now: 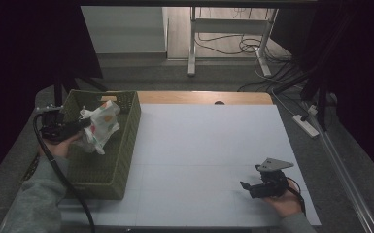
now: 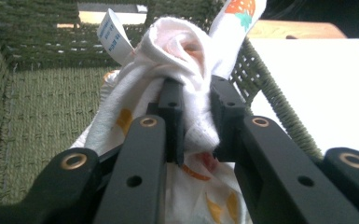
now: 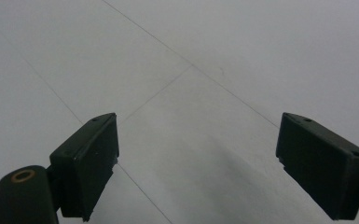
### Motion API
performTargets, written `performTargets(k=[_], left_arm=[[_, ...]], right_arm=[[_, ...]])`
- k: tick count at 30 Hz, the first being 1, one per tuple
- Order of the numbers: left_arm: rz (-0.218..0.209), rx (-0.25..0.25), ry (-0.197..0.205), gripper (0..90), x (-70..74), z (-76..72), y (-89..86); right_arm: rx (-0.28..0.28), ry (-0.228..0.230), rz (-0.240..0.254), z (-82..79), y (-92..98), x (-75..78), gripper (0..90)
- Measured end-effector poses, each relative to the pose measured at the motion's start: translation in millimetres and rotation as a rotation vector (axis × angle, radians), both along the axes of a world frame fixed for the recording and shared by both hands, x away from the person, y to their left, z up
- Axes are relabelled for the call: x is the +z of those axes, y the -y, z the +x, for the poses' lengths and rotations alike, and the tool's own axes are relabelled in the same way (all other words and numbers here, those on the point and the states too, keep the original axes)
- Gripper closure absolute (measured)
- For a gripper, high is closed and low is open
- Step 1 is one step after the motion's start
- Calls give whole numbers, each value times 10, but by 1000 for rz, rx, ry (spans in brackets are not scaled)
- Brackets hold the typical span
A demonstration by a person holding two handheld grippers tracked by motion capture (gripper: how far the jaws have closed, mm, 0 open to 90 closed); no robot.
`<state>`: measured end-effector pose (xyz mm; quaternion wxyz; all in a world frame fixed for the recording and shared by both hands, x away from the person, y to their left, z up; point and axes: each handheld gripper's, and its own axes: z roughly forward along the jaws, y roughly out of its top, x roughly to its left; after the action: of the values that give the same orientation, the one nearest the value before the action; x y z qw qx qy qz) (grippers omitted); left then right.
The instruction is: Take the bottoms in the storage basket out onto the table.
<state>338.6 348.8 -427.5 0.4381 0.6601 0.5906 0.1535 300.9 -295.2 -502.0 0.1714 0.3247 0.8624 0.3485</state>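
High view: green woven basket (image 1: 109,170) sits at table's left edge, on the white table cover (image 1: 209,145). Left gripper (image 1: 80,127) is over the basket w/ a white cloth (image 1: 99,127) printed in orange/yellow bunched at its tips; cloth hangs above basket floor, inside the walls. Basket's near half looks bare. Right gripper (image 1: 246,187) lies low on the white cover near the front right, well apart from the basket.

Left gripper view: jaws pinching a fold of the cloth (image 2: 186,88), pads pressed on it from both sides. Rest of cloth bulges above & droops below the tips. A white label (image 2: 114,37) sticks up at its left. Basket wall (image 2: 42,46) behind, basket floor under.

Right gripper view: jaws spread wide, nothing between them, just white cover (image 3: 200,93) below.
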Motion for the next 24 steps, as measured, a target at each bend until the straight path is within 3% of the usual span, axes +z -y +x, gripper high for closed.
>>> performTargets(k=[24], left_arm=[[-72, 16, 99, 775, 112, -161, 3]], right_arm=[[-5, 1, -3, 1, 1, -2, 138]])
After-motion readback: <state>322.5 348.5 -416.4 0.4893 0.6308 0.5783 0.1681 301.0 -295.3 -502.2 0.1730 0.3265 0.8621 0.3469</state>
